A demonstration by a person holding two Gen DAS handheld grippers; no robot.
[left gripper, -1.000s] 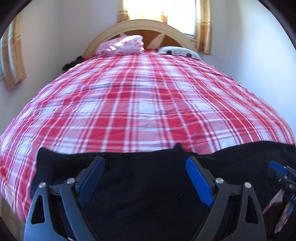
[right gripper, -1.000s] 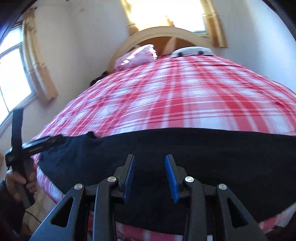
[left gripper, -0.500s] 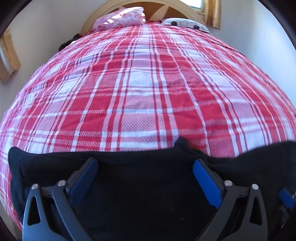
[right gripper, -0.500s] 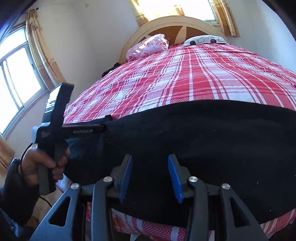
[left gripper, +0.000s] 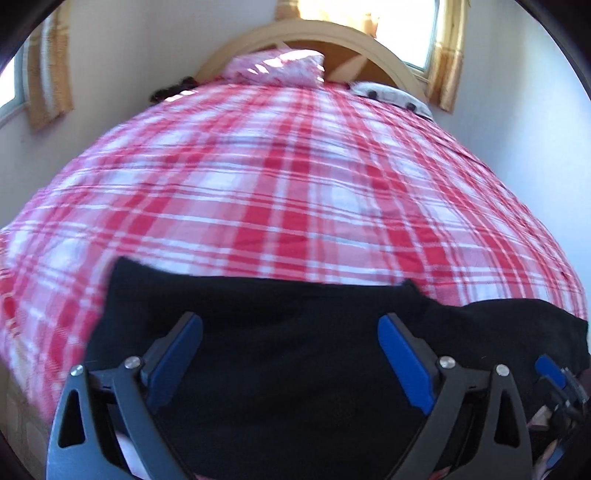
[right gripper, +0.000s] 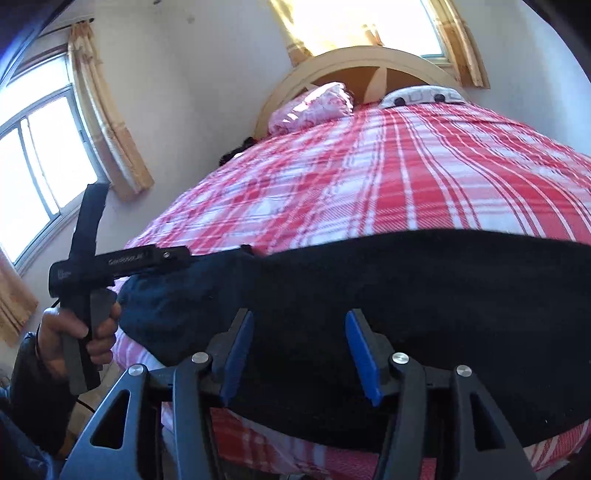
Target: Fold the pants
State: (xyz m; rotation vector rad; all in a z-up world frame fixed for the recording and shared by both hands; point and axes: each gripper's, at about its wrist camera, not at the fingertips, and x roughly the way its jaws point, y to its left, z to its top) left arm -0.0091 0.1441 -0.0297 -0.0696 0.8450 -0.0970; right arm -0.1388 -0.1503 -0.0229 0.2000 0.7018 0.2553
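Black pants [left gripper: 288, 354] lie spread along the near edge of the bed, also in the right wrist view [right gripper: 424, 295]. My left gripper [left gripper: 290, 350] is open wide, its blue pads [left gripper: 404, 363] just above the cloth near the left end of the pants. It shows from the side in the right wrist view [right gripper: 159, 256], held by a hand, its front end at the pants' left edge. My right gripper [right gripper: 299, 350] is open, its blue pads [right gripper: 362, 356] over the pants' near edge. Its tip shows at the lower right of the left wrist view [left gripper: 554, 373].
The bed has a red and white plaid cover [left gripper: 295, 184]. A pink pillow [left gripper: 280, 66] and a white spotted pillow [left gripper: 391, 96] lie against the curved wooden headboard [left gripper: 314, 33]. Windows with yellow curtains [right gripper: 107, 110] are on the left and behind the bed.
The left gripper tilted down over the bed, then back up and to the right; the pants' left end now sits further in. The right gripper's jaws opened wider.
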